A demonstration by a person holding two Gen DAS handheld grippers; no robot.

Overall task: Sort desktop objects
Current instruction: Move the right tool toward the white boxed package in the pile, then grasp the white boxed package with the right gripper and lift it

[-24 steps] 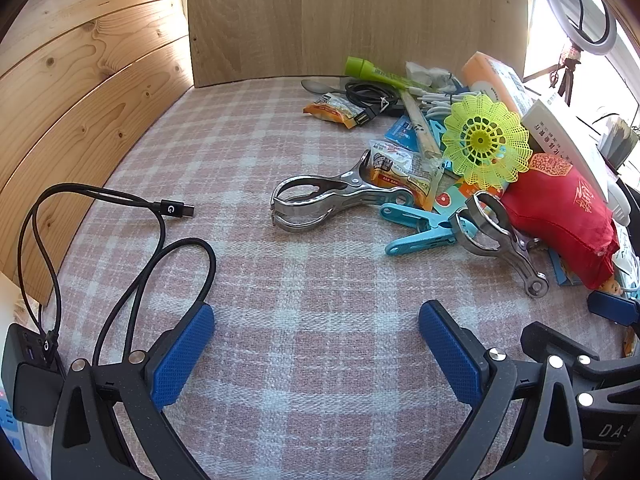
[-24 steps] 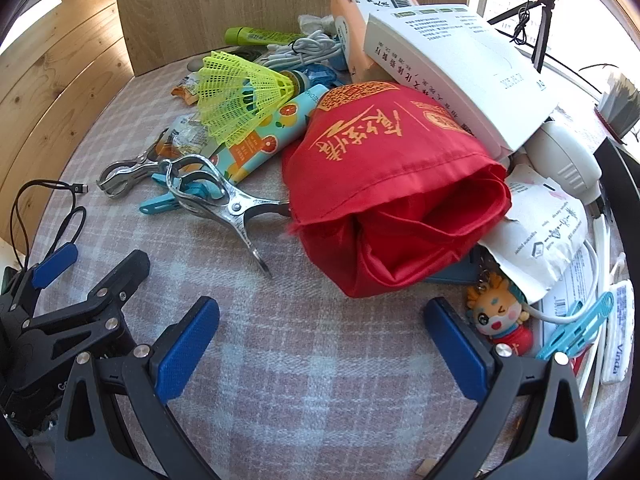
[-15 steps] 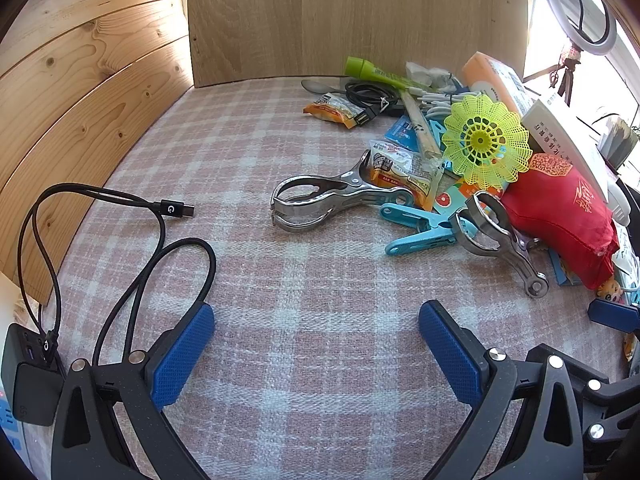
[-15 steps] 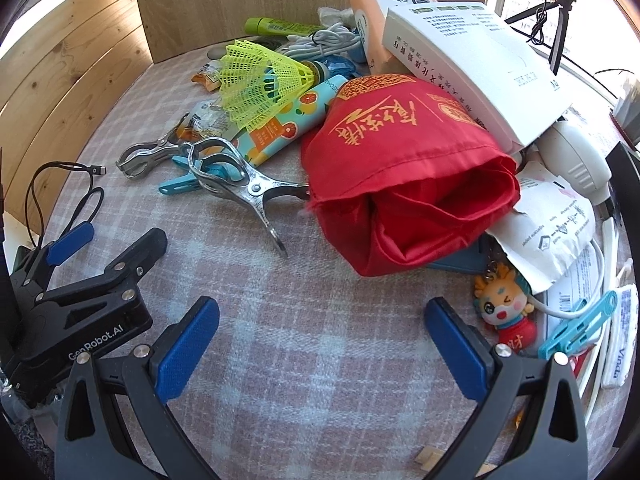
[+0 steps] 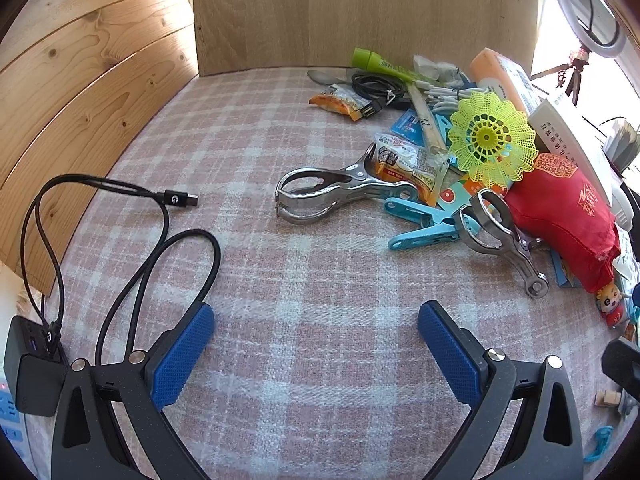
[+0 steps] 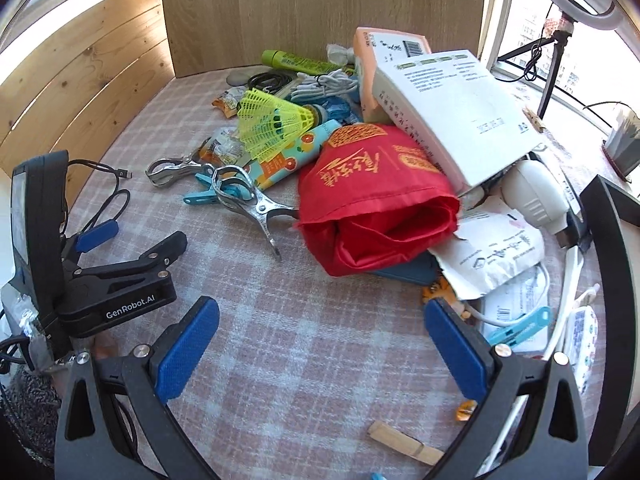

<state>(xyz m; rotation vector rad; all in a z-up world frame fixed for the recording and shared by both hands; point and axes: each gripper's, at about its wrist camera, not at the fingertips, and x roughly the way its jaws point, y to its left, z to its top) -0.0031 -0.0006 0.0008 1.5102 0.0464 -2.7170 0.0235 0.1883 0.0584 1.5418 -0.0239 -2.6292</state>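
Observation:
A pile of desktop objects lies on a pink checked cloth. In the left wrist view a steel clamp (image 5: 336,196) lies mid-table, with a blue peg (image 5: 424,224), a second steel clamp (image 5: 500,236), a yellow shuttlecock (image 5: 492,140) and a red cloth bag (image 5: 568,216) to its right. My left gripper (image 5: 316,352) is open and empty, well short of them. In the right wrist view the red bag (image 6: 380,204) lies ahead, with the second clamp (image 6: 252,204) and shuttlecock (image 6: 276,124) to its left. My right gripper (image 6: 322,354) is open and empty. The left gripper (image 6: 132,248) shows at far left.
A black USB cable (image 5: 132,208) and its hub (image 5: 32,376) lie at the left. A white box (image 6: 456,112), papers (image 6: 492,256), a white cable and a blue peg (image 6: 520,328) crowd the right. A wooden peg (image 6: 404,442) lies near me. Wooden walls (image 5: 100,80) bound left and back.
My right gripper has pulled back and up, so the pile looks farther off and the left gripper shows more fully. The left gripper has stayed still. No object has moved.

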